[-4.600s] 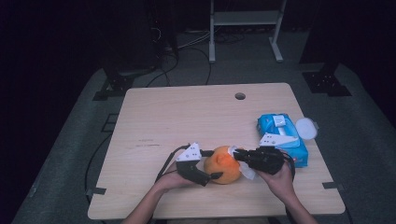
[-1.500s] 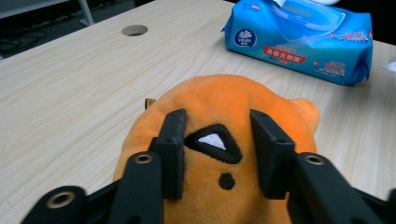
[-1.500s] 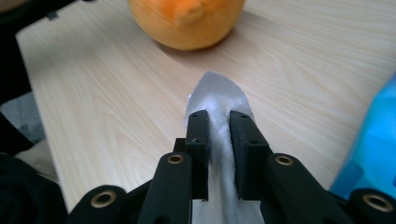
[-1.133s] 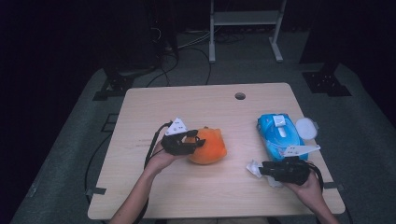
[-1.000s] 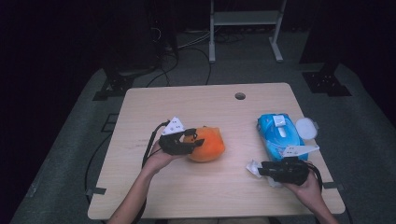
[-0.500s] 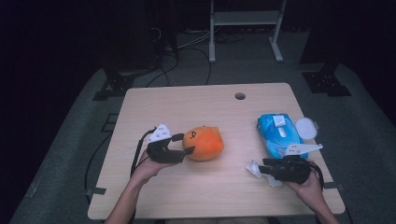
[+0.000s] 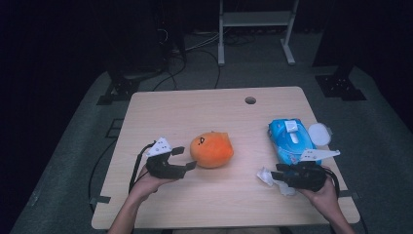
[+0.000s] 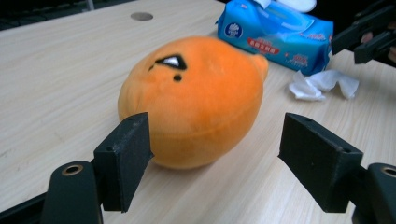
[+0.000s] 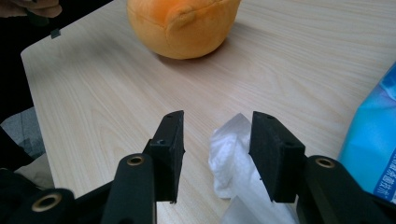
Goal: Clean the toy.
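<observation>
An orange plush toy with a small face lies on the wooden table, left of centre. My left gripper sits just to its left. Its jaws have just been opening and stand apart, clear of the plush, which lies a little beyond the left gripper. My right gripper rests low near the front right. Its jaws have also just been opening. A crumpled white tissue lies on the table between the tips of the right gripper, and neither pad presses on it.
A blue pack of wet wipes with its white lid flipped open lies behind the right gripper. A round cable hole sits near the table's far edge. Stands and cables are on the dark floor beyond.
The left gripper has let go of the orange plush, opened, and drawn back to the left and nearer the table's front edge. The right hand has stayed over the tissue.
</observation>
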The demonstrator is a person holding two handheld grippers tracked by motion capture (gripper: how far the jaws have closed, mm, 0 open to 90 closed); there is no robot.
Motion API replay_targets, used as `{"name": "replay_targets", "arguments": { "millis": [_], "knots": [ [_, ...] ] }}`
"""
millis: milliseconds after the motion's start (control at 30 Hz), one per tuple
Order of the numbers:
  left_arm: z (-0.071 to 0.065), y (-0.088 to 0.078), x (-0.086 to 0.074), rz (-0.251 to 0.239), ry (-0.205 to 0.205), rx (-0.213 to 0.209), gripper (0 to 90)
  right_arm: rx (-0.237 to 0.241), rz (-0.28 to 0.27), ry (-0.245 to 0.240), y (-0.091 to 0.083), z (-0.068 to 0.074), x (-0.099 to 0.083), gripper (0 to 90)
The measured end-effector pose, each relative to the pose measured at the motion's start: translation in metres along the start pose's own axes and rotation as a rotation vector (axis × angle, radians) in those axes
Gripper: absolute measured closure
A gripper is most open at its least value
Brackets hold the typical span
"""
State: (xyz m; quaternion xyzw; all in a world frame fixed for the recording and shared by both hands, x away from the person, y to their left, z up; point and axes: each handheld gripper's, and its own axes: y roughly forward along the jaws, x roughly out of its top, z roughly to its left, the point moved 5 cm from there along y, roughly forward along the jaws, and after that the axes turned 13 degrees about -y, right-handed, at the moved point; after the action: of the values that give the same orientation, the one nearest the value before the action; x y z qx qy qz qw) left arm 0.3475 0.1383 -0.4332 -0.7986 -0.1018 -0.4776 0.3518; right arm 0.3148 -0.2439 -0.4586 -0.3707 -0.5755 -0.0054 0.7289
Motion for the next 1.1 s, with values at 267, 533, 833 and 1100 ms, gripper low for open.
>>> {"name": "replay_targets", "arguments": {
  "millis": [267, 533, 833, 1100],
  "knots": [
    [0.007, -0.004, -0.012, 0.023, -0.017, 0.023, 22.8, 0.002, -0.005, 0.006, -0.001, 0.000, 0.000, 52.9],
    [0.013, -0.007, -0.024, 0.041, -0.038, 0.033, 21.7, 0.004, -0.001, 0.002, 0.000, 0.000, 0.000, 52.2],
    [0.018, -0.010, -0.037, 0.055, -0.062, 0.045, 20.7, 0.008, 0.005, 0.003, 0.000, 0.001, -0.001, 51.6],
    [0.020, -0.013, -0.042, 0.057, -0.069, 0.052, 20.1, 0.009, 0.004, 0.003, 0.001, 0.001, -0.001, 51.1]
  ]
}}
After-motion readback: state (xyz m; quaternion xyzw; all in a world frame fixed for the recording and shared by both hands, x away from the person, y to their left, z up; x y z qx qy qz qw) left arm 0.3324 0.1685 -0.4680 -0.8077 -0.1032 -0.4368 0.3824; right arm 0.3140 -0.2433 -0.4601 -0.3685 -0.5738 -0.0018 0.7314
